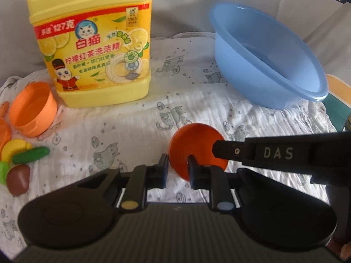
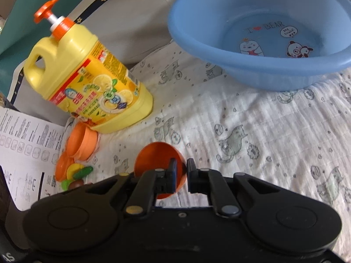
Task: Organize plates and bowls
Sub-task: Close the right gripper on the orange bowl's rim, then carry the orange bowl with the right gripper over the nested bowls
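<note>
A small dark orange dish (image 1: pixel 197 138) stands tilted on its edge over the white cat-print cloth (image 1: pixel 131 120). My left gripper (image 1: pixel 177 164) is shut on its near left rim, one finger on each side of it. My right gripper (image 1: pixel 219 150) comes in from the right and lies across the dish's face. In the right wrist view the right gripper (image 2: pixel 181 168) is shut on the right rim of the dish (image 2: pixel 155 155). A light orange bowl (image 1: pixel 33 109) (image 2: pixel 82 141) lies tipped on its side at the left, by the bottle.
A tall yellow detergent bottle (image 1: pixel 94 43) (image 2: pixel 87 81) stands at the back left. A blue basin (image 1: pixel 267 59) (image 2: pixel 263 32) sits at the back right. Toy food, a green cucumber (image 1: pixel 30 154) and a brown piece (image 1: pixel 18 179), lies at the far left. A printed sheet (image 2: pixel 22 149) lies beyond the cloth's left edge.
</note>
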